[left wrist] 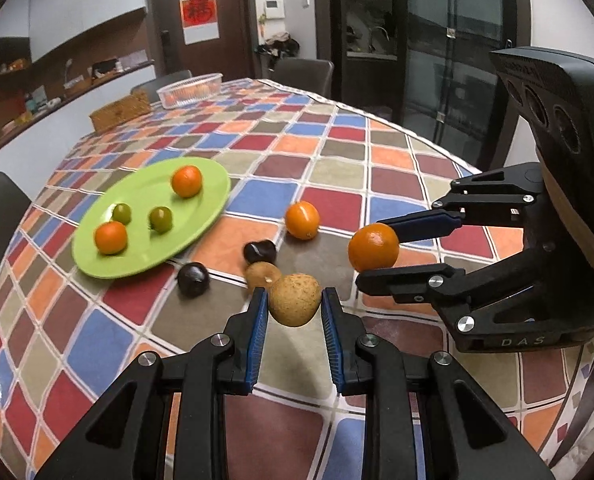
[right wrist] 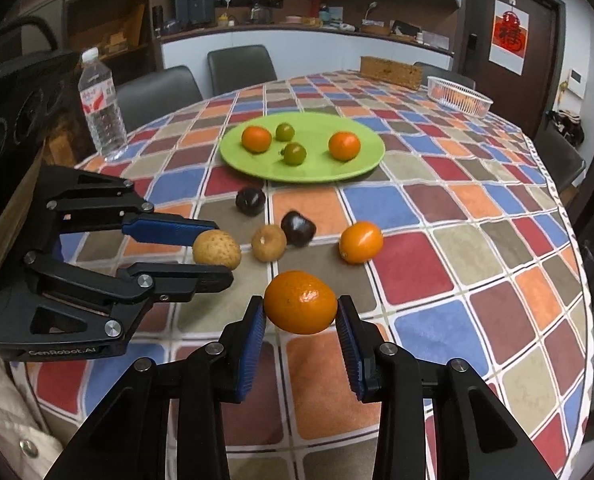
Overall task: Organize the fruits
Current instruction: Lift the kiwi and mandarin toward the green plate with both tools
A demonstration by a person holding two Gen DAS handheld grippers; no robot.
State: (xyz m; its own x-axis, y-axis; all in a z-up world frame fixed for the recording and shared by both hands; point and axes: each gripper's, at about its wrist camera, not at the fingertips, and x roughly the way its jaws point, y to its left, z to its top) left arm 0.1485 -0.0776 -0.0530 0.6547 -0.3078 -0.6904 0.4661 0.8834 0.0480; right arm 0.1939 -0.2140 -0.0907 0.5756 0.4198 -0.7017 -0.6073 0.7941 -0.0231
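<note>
Left gripper (left wrist: pixel 295 306), near centre of its own wrist view, closed on a tan speckled fruit (left wrist: pixel 295 300) pinched between its blue pads; the fruit appears lifted just clear of the tabletop (left wrist: pixel 377 168), though contact cannot be ruled out. Right gripper (right wrist: pixel 300 307), near centre of its own view, closed on an orange citrus fruit (right wrist: pixel 300 302), likewise held between blue pads just above the chequered cloth. In the left wrist view the right gripper enters from the right, its fruit near the tan one. Beyond the gripped fruits, loose on the tabletop: a second tan fruit (left wrist: pixel 262 276) just behind the held one, touching or nearly touching it; two dark purple fruits, one (left wrist: pixel 260 251) just beyond the second tan fruit, the other (left wrist: pixel 193 279) to its left, near the plate rim; and a further orange fruit (left wrist: pixel 302 220) to the right of these. Farther left, a green plate (left wrist: pixel 145 192) carrying two orange fruits (left wrist: pixel 186 181) (left wrist: pixel 110 237) and two small green fruits (left wrist: pixel 121 213) (left wrist: pixel 160 219), all apart from one another. At the far edge, a clear plastic basket (left wrist: pixel 189 88) and a woven box (left wrist: pixel 120 111). In the right wrist view, a water bottle (right wrist: pixel 101 108) stands upright at far left.
</note>
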